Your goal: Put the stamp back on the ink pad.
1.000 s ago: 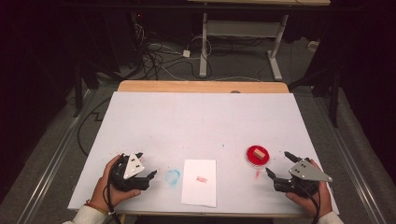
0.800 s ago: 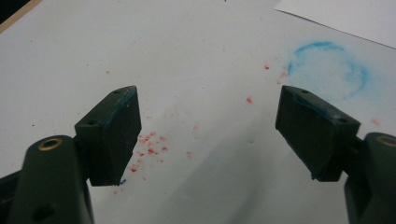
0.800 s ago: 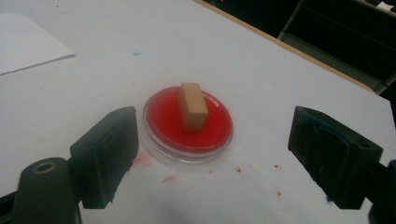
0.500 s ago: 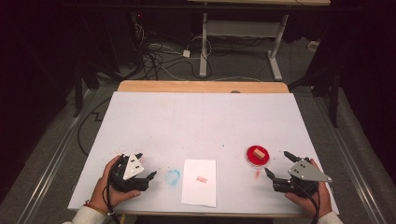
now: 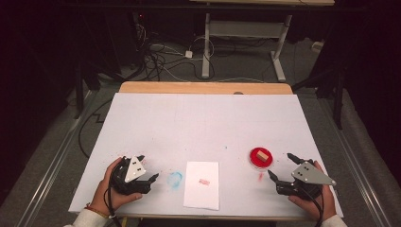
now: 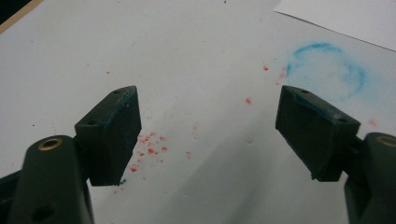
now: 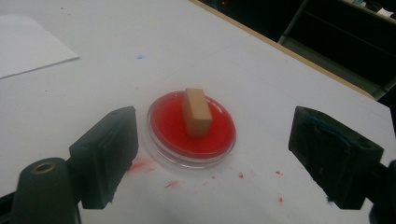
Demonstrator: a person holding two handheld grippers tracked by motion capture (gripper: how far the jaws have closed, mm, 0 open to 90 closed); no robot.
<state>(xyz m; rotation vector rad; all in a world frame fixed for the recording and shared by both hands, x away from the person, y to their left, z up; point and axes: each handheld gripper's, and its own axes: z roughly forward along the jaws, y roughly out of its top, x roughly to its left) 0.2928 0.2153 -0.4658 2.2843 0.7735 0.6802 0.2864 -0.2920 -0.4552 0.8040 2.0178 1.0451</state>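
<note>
I see the tan block (image 7: 195, 112) standing upright in the red dish (image 7: 163, 122), just ahead of my right gripper (image 7: 212, 156) and between the lines of its 2 jaws, untouched. That gripper is spread wide and holds nothing. My left gripper (image 6: 205, 135) is also wide apart and empty, near a blue ring stain (image 6: 327, 70).

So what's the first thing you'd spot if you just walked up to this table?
Probably the bright red dish with a little tan block standing in it, just ahead of the open right gripper. Next, the white paper with a small red stamp mark, lying between both grippers, and a blue ring smudge beside the open left gripper.
</note>
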